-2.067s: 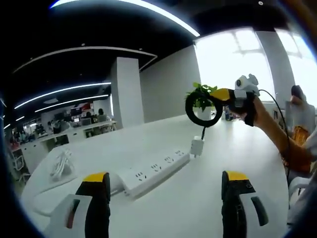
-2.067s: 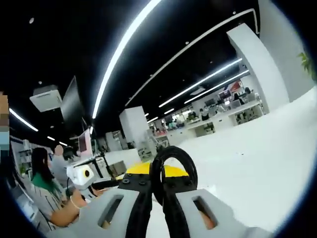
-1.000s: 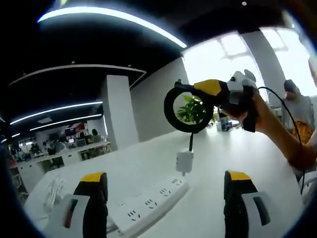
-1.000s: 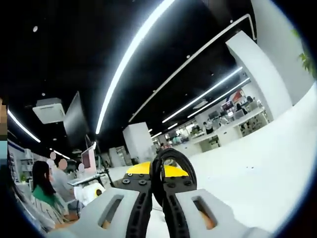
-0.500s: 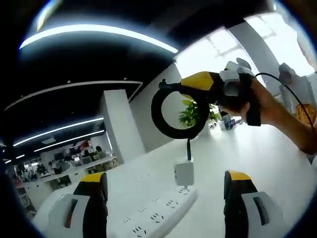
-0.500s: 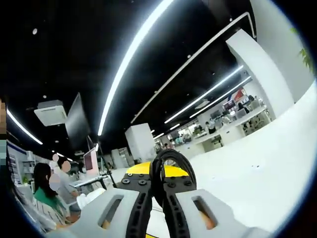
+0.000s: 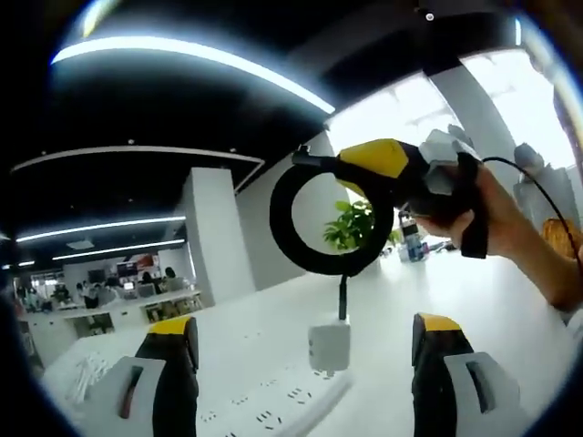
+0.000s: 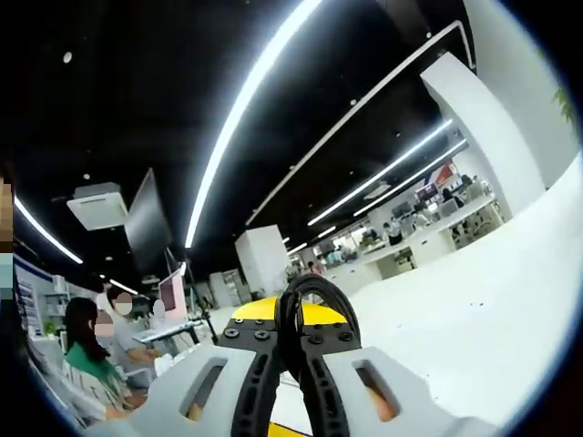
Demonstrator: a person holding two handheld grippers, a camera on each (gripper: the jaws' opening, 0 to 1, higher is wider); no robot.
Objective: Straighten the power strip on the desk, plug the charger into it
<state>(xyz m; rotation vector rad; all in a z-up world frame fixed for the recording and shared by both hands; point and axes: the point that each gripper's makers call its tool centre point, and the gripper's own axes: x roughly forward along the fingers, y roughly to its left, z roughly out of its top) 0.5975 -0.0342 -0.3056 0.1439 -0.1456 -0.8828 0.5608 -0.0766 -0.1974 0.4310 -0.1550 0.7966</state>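
The right claw (image 7: 314,168) is pinched on a coiled black cable (image 7: 323,223), and the white charger (image 7: 329,347) dangles from it just above the white power strip (image 7: 273,401) on the desk (image 7: 383,309). The left claw (image 7: 301,364) stands spread wide, holding nothing. The strip's near end is blurred, so its lie is uncertain.

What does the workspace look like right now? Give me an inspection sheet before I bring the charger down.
Surface: white desk, bare on the right side.
Job's things: white power strip lying on the desk; white charger hanging just above it, not plugged in.
Clutter: bundle of white cables at far left; plant behind.
Grippers: right gripper shut on the cable; left gripper open, empty.
Cables: black cable coiled in a loop.
Surroundings: open office, people seated.
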